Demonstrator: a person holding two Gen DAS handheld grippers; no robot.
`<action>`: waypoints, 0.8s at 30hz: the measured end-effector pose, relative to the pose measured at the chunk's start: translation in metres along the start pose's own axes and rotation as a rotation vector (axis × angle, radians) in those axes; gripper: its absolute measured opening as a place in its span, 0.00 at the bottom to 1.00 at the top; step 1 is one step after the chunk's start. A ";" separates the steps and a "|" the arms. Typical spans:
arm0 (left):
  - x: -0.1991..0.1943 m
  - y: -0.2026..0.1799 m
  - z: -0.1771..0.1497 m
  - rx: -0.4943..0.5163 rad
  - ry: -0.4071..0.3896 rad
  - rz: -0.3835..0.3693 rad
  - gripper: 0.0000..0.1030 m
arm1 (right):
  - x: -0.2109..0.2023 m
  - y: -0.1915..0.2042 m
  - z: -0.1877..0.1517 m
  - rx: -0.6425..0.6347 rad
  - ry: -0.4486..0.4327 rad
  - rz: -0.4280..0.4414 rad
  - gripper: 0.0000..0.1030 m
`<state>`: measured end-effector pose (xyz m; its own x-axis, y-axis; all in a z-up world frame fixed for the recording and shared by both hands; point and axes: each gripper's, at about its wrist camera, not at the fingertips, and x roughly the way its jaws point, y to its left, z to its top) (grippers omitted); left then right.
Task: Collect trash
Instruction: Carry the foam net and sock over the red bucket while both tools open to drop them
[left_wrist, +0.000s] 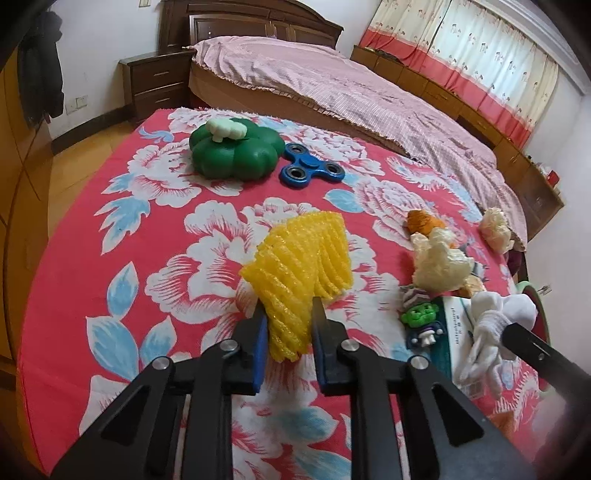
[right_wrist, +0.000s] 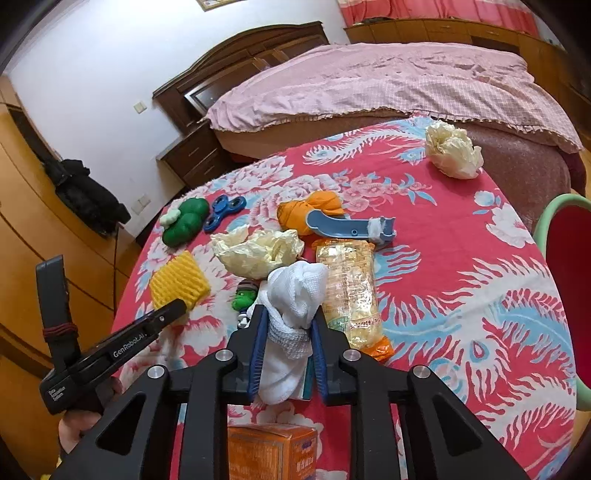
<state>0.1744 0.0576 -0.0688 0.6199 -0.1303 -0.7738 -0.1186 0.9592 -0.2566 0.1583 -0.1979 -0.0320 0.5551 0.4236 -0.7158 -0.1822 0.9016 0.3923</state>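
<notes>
Left claw (left_wrist: 289, 314) around yellow foam net (left_wrist: 303, 266), mid-table (left_wrist: 74, 258), clear of edges.

Bedroom in daylight

A pink-covered bed (left_wrist: 332, 85) is standing against white walls, a dark nightstand (left_wrist: 159, 81) sitting beside it (curtains (left_wrist: 461, 48) glowing), wooden floor (left_wrist: 74, 166) showing below.

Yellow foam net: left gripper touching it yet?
Touching. Left wrist view shows the yellow foam net wedged between the left gripper pads, pressed against both.
</notes>
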 end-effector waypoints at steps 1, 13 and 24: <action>-0.002 -0.001 0.000 0.001 -0.005 -0.006 0.19 | -0.002 0.000 -0.001 -0.002 -0.005 0.001 0.21; -0.042 -0.015 -0.001 0.018 -0.066 -0.088 0.18 | -0.034 0.000 -0.001 0.020 -0.098 0.009 0.20; -0.074 -0.041 -0.007 0.070 -0.095 -0.159 0.18 | -0.069 -0.011 -0.010 0.060 -0.164 0.001 0.20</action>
<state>0.1280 0.0257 -0.0052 0.6970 -0.2609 -0.6680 0.0391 0.9439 -0.3278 0.1139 -0.2361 0.0078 0.6810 0.3999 -0.6135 -0.1366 0.8924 0.4301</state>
